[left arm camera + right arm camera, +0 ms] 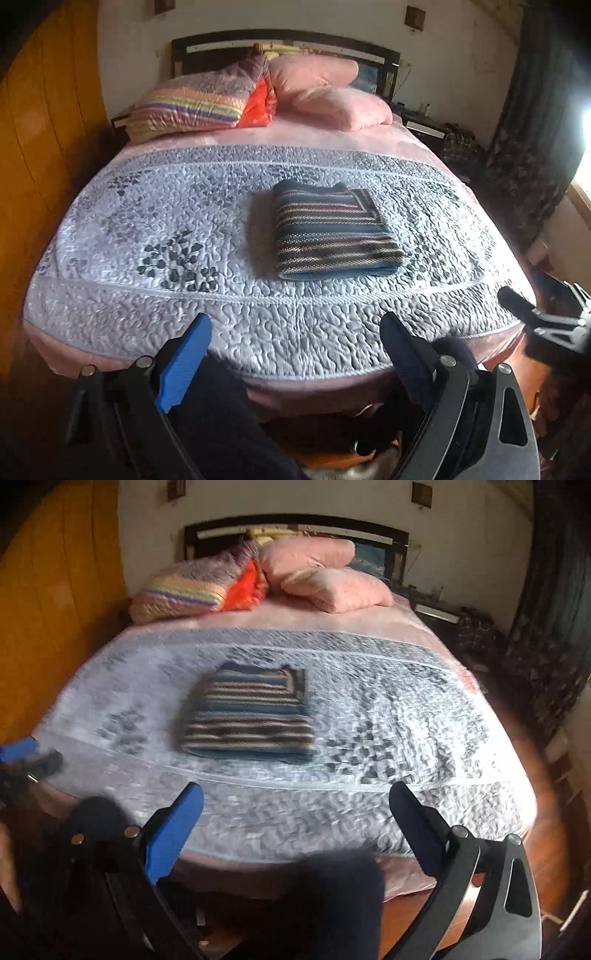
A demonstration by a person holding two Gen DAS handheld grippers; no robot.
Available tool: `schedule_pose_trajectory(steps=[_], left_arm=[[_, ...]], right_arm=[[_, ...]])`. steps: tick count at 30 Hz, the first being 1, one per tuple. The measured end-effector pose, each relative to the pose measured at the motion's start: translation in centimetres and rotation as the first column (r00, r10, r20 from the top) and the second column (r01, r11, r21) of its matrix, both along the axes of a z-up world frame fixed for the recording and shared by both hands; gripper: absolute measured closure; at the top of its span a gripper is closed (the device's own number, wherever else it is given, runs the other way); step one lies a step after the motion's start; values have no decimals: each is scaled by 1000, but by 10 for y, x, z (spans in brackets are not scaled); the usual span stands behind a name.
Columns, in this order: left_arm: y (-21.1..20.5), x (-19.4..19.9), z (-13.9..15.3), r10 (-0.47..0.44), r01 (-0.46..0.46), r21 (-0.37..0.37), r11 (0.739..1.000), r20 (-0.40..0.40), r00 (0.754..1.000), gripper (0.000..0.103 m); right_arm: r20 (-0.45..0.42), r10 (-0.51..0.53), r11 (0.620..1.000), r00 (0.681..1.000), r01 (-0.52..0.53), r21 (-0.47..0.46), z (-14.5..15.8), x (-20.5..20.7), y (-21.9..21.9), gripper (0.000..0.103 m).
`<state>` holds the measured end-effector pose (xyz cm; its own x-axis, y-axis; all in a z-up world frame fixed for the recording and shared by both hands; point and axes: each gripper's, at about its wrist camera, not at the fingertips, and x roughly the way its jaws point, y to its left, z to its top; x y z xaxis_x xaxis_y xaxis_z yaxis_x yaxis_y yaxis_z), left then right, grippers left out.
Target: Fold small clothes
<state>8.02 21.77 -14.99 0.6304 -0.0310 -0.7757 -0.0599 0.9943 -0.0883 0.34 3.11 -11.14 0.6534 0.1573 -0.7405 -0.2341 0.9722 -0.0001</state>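
Note:
A striped blue, red and cream garment (330,230) lies folded into a neat rectangle near the middle of the quilted grey-blue bedspread (147,229). In the right wrist view, which is motion-blurred, the same folded garment (251,716) sits left of centre. My left gripper (295,332) hangs open over the foot of the bed, well short of the garment, nothing between its fingers. My right gripper (295,805) is open too and holds nothing. The right gripper's tip (517,302) shows at the right edge of the left wrist view.
Pink pillows (332,96) and a striped folded quilt (192,103) lie at the headboard end. A wooden wardrobe (40,166) stands to the left. A dark curtain (535,147) and a bright window are on the right. Dark trouser legs (314,904) show below.

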Motion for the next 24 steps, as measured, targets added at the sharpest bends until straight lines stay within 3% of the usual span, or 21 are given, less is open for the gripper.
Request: schedule_pose_trajectory(steps=[3,9,24], left_arm=[[-6,-27,25,26,-29,66,997,36,999,10],[-9,-62,65,43,-52,85,995,102,994,10],[-20,-56,59,9,-12,69,998,49,999,11]], right_arm=[[-5,-11,1000,1000,11,15,29,-17,0,3],[23,-8,1000,1000,8,12,69,-46,6,3],[40,-29,999,999,31,-25,73,-57,14,3]])
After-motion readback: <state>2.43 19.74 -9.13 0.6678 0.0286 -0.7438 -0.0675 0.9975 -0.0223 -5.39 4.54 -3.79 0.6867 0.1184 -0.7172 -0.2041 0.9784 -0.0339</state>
